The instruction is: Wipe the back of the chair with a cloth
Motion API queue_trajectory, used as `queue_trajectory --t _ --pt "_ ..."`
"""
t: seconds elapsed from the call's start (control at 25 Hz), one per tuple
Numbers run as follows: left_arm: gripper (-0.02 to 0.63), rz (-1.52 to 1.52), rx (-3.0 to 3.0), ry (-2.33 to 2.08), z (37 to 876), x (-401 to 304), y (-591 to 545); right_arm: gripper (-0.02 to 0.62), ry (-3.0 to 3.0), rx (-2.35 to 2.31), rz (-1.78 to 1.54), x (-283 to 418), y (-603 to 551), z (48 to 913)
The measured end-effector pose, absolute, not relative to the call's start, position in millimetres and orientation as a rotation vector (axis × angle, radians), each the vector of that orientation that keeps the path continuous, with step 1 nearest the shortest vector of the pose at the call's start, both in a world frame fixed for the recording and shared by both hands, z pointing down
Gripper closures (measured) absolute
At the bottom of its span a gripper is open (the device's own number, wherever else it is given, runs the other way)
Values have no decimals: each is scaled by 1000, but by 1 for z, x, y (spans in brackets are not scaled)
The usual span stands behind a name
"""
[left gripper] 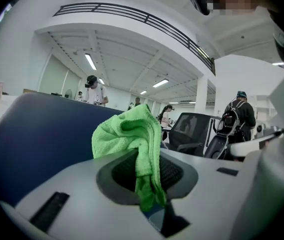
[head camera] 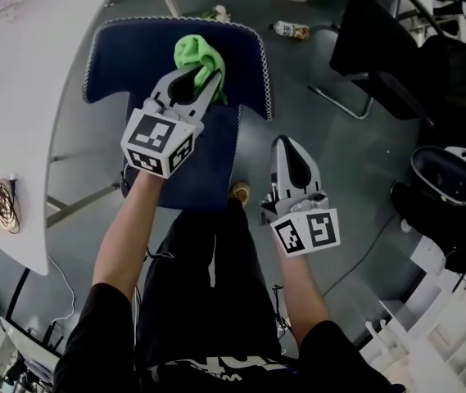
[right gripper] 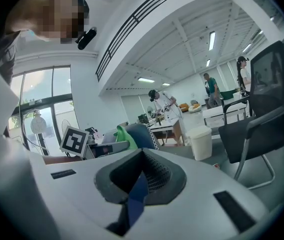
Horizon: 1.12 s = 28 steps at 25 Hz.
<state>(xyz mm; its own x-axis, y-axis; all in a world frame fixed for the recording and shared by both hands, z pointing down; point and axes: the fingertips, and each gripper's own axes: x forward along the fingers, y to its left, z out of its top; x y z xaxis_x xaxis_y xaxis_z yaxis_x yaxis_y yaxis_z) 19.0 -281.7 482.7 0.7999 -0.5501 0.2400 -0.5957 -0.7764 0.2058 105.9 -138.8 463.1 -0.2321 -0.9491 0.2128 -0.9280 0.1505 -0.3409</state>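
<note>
Green cloth (head camera: 198, 54) hides my left claw (head camera: 203, 83) tips — it pinches the cloth by the chair back (head camera: 126, 64). My right claw (head camera: 287, 146) is closed, empty.

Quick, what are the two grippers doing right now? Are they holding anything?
Left gripper: closed on the green cloth.
Right gripper: closed, holding nothing.

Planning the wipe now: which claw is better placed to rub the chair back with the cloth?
Left. The left claw is shut on the green cloth, right at the blue chair back. The right claw is shut, empty, and off to the side over the floor.
</note>
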Motion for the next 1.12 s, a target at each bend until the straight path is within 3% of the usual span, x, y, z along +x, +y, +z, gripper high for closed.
queue_trajectory --t 0.28,0.52,1.12 --pt "537 207 2778 -701 472 69 -252 598 2312 -1936 -631 120 -128 464" --pt "537 193 2765 -695 474 67 -244 598 2315 -1936 -634 125 -126 468" --pt "537 276 2651 -1143 492 -93 -268 598 2406 -1826 -659 84 -143 478"
